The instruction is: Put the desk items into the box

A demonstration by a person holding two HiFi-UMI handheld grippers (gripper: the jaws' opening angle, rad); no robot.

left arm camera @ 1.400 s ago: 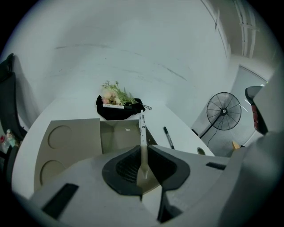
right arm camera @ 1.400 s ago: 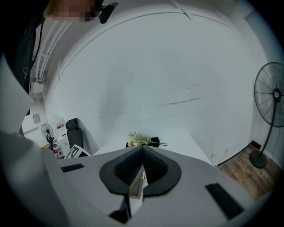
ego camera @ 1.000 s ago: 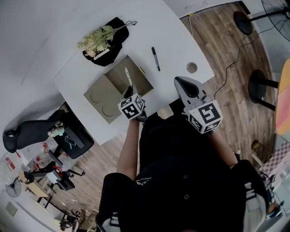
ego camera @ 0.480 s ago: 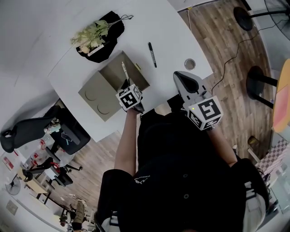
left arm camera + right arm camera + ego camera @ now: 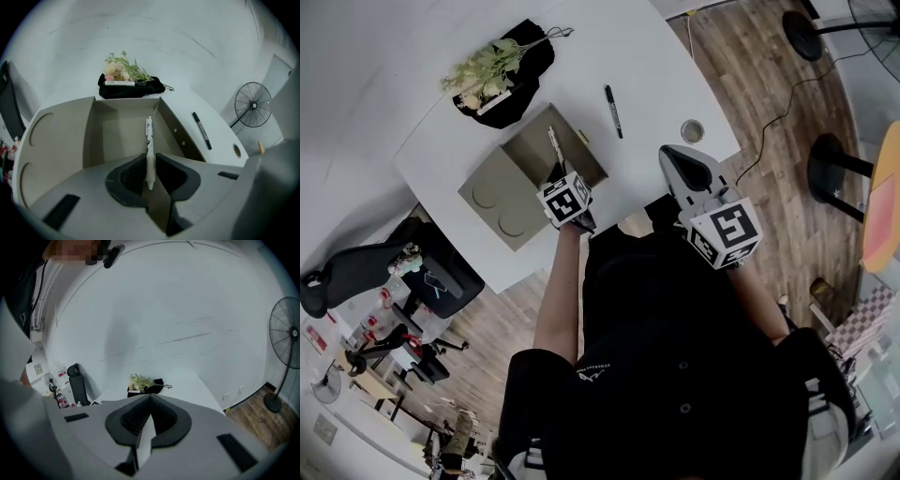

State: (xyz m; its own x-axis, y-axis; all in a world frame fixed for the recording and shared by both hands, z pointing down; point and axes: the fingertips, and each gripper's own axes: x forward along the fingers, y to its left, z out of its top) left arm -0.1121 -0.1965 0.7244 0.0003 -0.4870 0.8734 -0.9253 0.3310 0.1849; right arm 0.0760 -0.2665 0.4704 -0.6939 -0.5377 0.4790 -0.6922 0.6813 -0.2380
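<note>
The desk (image 5: 647, 56) was white and mostly bare, set in a room with pale walls and a wood plank floor (image 5: 769, 84). Our landmark was the tan cardboard box (image 5: 119, 133), open at the top, with a flap (image 5: 51, 150) laid flat on its left side; the flap had two rounded cut-outs along its outer edge. Behind the box, at the far end of the desk, lay a sprig of greenery and pale flowers (image 5: 124, 70) on a black cloth (image 5: 129, 90). To the right of the box a black marker (image 5: 202, 131) lay on the desk, and a small round tin (image 5: 237, 150) sat further right of it, near the desk's edge. A standing fan (image 5: 253, 111) stood on the floor beyond that side. A black office chair (image 5: 356, 272) stood on the floor off the box's flap side.

Our left gripper (image 5: 150, 161) had its jaws closed narrowly on a white pen (image 5: 149, 140), gripped near its tip, with the barrel reaching forward over the open box and above its floor. Our right gripper (image 5: 150, 401) was raised to the right of the box, its jaws pressed together tip to tip.

The pen's barrel carried small dark printing, too small for us to read. Each gripper's cube showed black-and-white square markers.
</note>
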